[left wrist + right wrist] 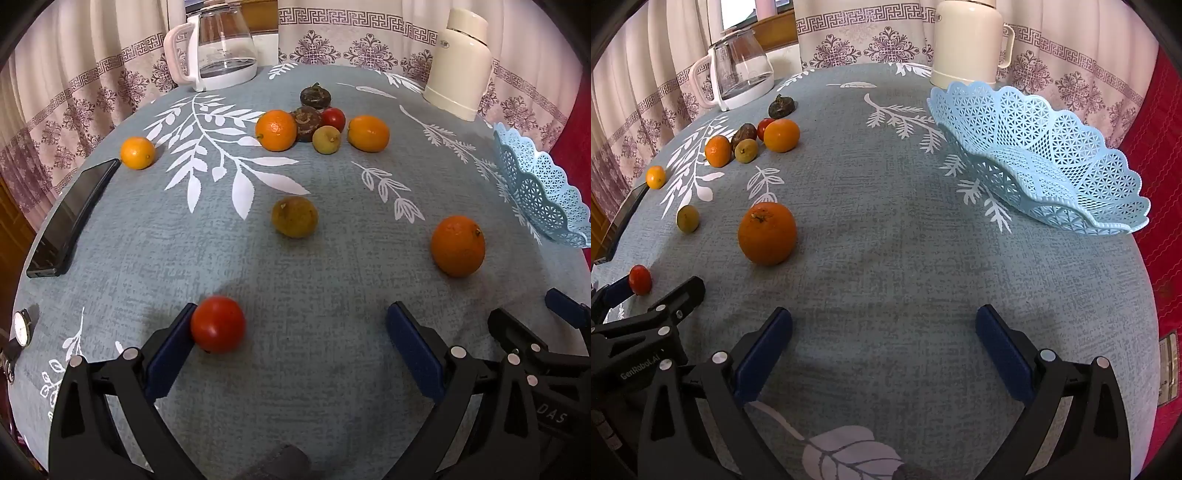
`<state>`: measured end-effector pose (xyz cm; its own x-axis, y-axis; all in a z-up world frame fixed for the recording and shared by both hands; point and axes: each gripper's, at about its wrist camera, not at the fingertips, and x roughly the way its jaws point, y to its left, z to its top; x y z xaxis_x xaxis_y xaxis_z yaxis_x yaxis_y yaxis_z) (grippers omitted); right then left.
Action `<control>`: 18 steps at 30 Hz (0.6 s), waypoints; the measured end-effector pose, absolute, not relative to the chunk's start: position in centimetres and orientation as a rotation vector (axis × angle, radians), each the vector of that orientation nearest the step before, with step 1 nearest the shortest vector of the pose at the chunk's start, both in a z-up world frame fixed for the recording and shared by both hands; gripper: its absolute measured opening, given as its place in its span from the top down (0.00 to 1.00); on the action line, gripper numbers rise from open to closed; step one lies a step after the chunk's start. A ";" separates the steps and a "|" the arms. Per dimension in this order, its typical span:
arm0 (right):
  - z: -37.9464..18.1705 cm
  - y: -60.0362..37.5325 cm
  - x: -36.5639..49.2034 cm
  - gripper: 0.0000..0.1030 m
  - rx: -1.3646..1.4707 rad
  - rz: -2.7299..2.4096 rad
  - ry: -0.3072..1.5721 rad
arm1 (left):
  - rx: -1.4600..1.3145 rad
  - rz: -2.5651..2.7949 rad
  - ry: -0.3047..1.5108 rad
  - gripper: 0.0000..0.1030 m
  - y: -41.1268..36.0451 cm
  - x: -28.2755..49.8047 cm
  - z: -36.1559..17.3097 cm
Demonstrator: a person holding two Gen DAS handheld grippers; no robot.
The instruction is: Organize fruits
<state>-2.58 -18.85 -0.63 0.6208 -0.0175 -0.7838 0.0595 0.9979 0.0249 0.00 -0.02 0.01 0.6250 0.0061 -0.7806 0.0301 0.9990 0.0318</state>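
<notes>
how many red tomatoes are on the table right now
2. One tomato sits near the left gripper, against its left finger. The other is in the far fruit cluster, partly behind a small green fruit. More could be hidden behind that cluster.

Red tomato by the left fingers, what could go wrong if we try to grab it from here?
1. The red tomato sits against one pad of the open left gripper, off-centre; closing may roll it away.
2. The wristwatch and phone lie near that table edge and could get knocked.
3. The blue basket looks tilted; dropped fruit might tip it.
</notes>
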 end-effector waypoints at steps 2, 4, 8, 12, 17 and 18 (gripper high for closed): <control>-0.6 -18.9 -2.6 0.05 0.052 -0.043 0.900 | 0.043 -0.012 0.896 0.02 0.0 0.0 0.0; -0.6 -18.9 -2.6 0.05 0.052 -0.043 0.900 | 0.042 -0.014 0.897 0.02 0.0 0.0 0.0; -0.6 -18.9 -2.6 0.05 0.051 -0.044 0.901 | 0.040 -0.013 0.898 0.02 0.0 0.0 0.0; -0.7 -18.9 -2.6 0.05 0.051 -0.044 0.901 | 0.040 -0.013 0.900 0.02 0.0 0.0 0.0; -0.7 -18.9 -2.5 0.05 0.052 -0.043 0.901 | 0.037 -0.014 0.901 0.02 0.4 0.0 0.2; -0.7 -18.9 -2.5 0.05 0.053 -0.042 0.901 | 0.038 -0.014 0.902 0.02 0.3 0.0 0.2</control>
<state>-2.52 -18.88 -0.68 0.6199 -0.0145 -0.7846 0.0592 0.9978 0.0283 0.03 0.28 0.20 0.6204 0.0034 -0.7843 0.0283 0.9992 0.0267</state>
